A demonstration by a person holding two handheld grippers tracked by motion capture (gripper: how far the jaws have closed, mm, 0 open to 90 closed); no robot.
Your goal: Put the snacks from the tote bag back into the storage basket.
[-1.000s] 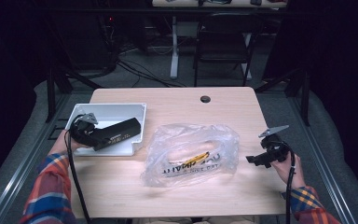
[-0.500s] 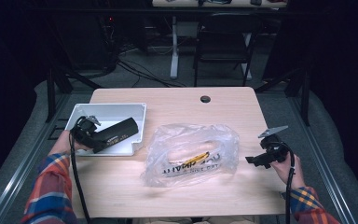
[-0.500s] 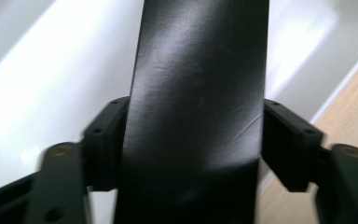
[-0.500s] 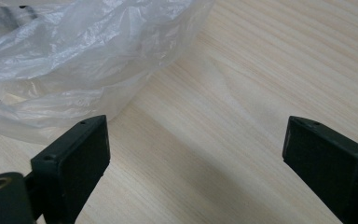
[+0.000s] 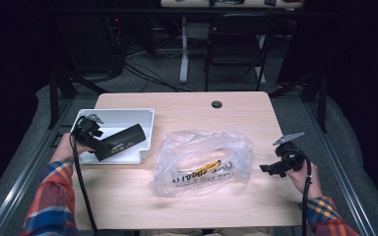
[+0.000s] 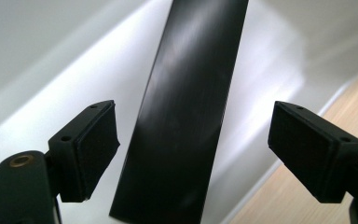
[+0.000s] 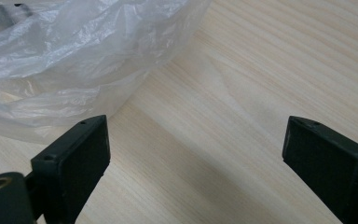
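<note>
A long black box [image 5: 123,141] lies slantwise in a white tray [image 5: 128,115] at the table's left. My left gripper [image 5: 97,142] is at the box's near end. In the left gripper view its jaws stand wide open on either side of the black box [image 6: 186,107], with a gap on each side, above the tray [image 6: 51,56]. A crumpled clear plastic bag [image 5: 202,160] with dark print and something yellow inside lies mid-table. My right gripper [image 5: 271,168] rests at the right, open, pointing at the bag. The right gripper [image 7: 196,158] holds nothing; the bag [image 7: 74,51] lies just beyond its left jaw.
The light wooden table [image 5: 187,206] has a round cable hole [image 5: 216,104] near its far edge. Beyond the table stand a dark chair [image 5: 236,44] and a desk leg among floor cables. The tray sits close to the table's left edge.
The left gripper and the black box have shifted slightly within the tray. The right gripper and the bag have stayed where they were.
</note>
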